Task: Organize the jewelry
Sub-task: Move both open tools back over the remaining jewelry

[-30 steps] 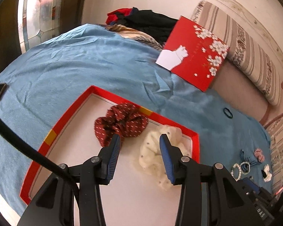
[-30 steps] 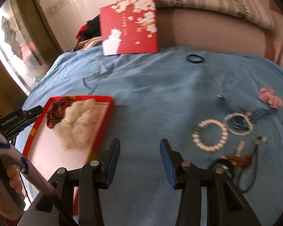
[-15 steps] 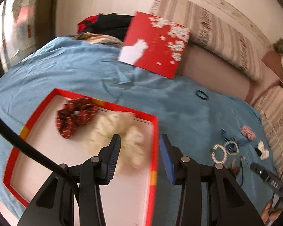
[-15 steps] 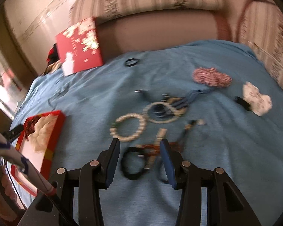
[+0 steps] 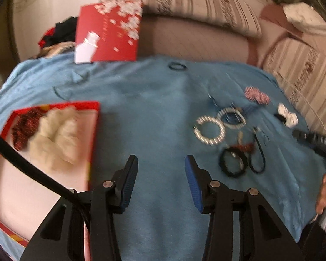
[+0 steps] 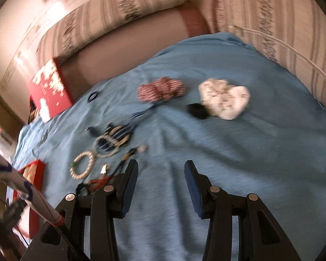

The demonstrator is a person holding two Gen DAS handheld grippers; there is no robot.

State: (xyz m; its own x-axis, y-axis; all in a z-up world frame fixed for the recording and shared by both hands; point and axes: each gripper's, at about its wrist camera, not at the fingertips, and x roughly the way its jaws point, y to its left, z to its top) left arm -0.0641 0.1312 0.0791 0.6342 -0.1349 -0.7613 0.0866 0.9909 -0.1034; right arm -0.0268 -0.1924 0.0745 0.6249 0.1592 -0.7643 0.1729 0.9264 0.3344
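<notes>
- One blue cloth (image 5: 154,113) covers the whole work surface; its far edge meets a brown seat with striped cushions (image 5: 184,2), and its right edge runs along a second striped cushion (image 6: 293,21). The widest bare stretch of cloth lies between the tray and the jewelry cluster.
- One red-rimmed tray (image 5: 93,134) lies at the left of the cloth. It holds two scrunchies that touch each other: a cream scrunchie (image 5: 56,134) and a dark red dotted scrunchie (image 5: 21,128). The near part of its floor is bare.
- One red card with white blossoms (image 5: 110,32) leans against the seat at the far edge.
- Two grippers: the left gripper (image 5: 161,178) hovers over bare cloth just right of the tray's rim, the right gripper (image 6: 160,178) over bare cloth right of the jewelry. Each has its jaws partly apart with nothing between them.
- Two more scrunchies lie loose at the right, near each other: a pink patterned scrunchie (image 6: 160,89) and a white floral scrunchie (image 6: 225,100), with a small black item (image 6: 196,109) touching the white one.
- Two pearl bracelets (image 5: 209,130) lie side by side, touching, the farther one over blue cords.
- Two black loops (image 5: 233,163) lie nearest, beside a small red piece; blur hides detail.
- One black hair tie (image 5: 177,66) lies alone near the far edge.
- The left view alone shows the tray's contents whole; the right view shows only a corner of the tray, but shows the loose scrunchies larger.
</notes>
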